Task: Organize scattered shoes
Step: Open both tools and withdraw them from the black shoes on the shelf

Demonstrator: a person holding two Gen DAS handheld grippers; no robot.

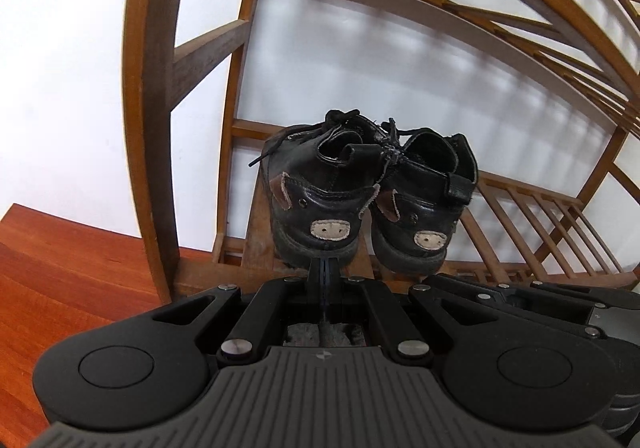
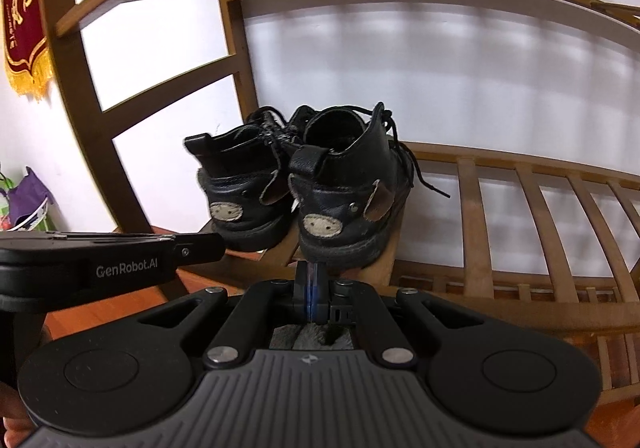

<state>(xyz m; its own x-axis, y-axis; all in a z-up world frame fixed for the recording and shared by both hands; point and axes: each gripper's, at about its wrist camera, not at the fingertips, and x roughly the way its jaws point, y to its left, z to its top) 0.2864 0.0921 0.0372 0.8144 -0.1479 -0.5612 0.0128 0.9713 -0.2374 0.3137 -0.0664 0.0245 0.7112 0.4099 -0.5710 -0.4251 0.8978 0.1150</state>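
Two small black leather shoes with pig-face heel patches stand side by side, heels toward me, on a slatted shelf of a wooden shoe rack. In the left wrist view the left shoe [image 1: 316, 196] and right shoe [image 1: 424, 204] sit just beyond my left gripper [image 1: 325, 262], whose fingers are pressed together with nothing between them. In the right wrist view the left shoe [image 2: 244, 192] and right shoe [image 2: 348, 200] stand ahead of my right gripper [image 2: 310, 268], also shut and empty, just below the right shoe's heel. The left gripper's body [image 2: 100, 268] shows at the left.
The wooden rack [image 1: 152, 128] has curved uprights and slatted shelves [image 2: 520, 216] stretching to the right. A white wall lies behind it. Reddish wooden floor [image 1: 60, 268] lies to the left. A red banner [image 2: 24, 8] hangs on the wall, and a purple bag [image 2: 28, 200] sits far left.
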